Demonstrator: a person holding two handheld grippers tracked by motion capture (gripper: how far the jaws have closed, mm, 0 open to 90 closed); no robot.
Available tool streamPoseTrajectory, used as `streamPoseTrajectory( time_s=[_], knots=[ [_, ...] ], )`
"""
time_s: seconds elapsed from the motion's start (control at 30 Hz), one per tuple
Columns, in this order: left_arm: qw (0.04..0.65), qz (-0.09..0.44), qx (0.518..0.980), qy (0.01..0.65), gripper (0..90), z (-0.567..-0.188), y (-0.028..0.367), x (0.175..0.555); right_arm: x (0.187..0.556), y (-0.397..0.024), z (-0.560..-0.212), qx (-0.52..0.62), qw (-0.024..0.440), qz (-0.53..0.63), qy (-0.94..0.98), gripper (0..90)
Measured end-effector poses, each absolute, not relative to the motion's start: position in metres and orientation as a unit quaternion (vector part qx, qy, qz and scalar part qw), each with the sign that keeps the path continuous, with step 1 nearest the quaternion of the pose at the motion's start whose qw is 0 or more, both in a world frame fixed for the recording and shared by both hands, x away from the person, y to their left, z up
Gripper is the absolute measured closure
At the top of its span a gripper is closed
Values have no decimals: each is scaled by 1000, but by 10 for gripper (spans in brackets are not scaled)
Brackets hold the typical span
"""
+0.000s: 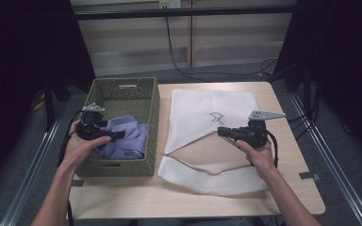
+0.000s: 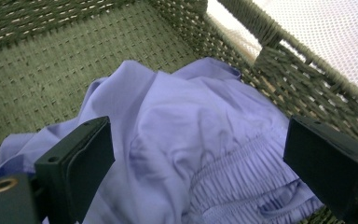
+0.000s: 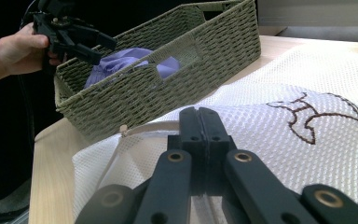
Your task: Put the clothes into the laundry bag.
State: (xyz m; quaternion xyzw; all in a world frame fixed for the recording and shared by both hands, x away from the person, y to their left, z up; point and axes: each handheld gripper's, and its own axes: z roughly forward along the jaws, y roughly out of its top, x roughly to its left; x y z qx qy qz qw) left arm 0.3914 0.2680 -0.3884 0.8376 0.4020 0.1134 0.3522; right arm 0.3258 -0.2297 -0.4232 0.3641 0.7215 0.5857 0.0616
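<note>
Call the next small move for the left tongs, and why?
Probably lower the left tongs onto the lilac garment and close. Their jaws stand open just above it in the woven basket, touching nothing, while the right tongs are shut on the white mesh bag's opened edge, ready to receive it.

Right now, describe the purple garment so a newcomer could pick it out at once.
Start at the wooden table; on its left side sits a green woven basket, beside a flat white mesh bag. Crumpled in the basket's near end lies the purple garment, soft lavender cloth with a gathered elastic band, the only coloured fabric here.
</note>
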Motion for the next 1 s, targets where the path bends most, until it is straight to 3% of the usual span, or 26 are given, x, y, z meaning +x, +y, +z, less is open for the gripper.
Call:
streamPoseTrajectory(
  time_s=[0.2, 0.5, 1.0],
  knots=[
    [316, 101, 849, 412, 73, -406, 263, 406, 325, -230, -423, 364, 60, 586, 721, 900],
    [272, 37, 877, 393, 31, -429, 248, 415, 326, -231, -423, 364, 62, 587, 721, 900],
    [174, 31, 907, 381, 12, -454, 231, 420, 325, -231, -423, 364, 63, 584, 723, 900]
  ],
)
